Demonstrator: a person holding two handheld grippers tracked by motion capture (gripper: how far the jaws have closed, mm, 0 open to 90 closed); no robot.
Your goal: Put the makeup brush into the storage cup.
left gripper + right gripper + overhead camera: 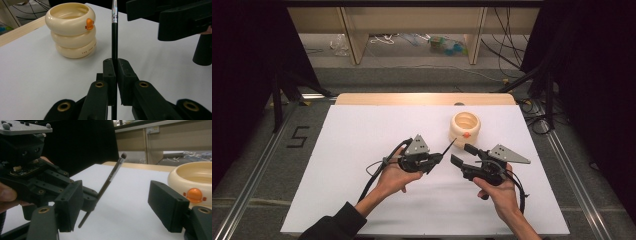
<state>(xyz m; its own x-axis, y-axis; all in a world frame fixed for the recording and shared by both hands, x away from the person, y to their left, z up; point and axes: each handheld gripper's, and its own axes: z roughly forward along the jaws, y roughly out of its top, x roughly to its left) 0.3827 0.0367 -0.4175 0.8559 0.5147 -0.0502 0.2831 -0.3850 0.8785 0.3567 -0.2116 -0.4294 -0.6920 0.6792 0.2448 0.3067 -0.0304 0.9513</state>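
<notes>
High view: left gripper (pixel 438 160) clamped on thin brush (pixel 448 148), seven o'clock of duck-faced holder (pixel 464 128); right gripper (pixel 461 155) wide, empty. Handover probably underway; next, careful closing on the handle.

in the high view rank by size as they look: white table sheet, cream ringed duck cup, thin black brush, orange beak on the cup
1. White table sheet
2. Cream ringed duck cup
3. Thin black brush, long like the cup's width but far slimmer
4. Orange beak
</notes>
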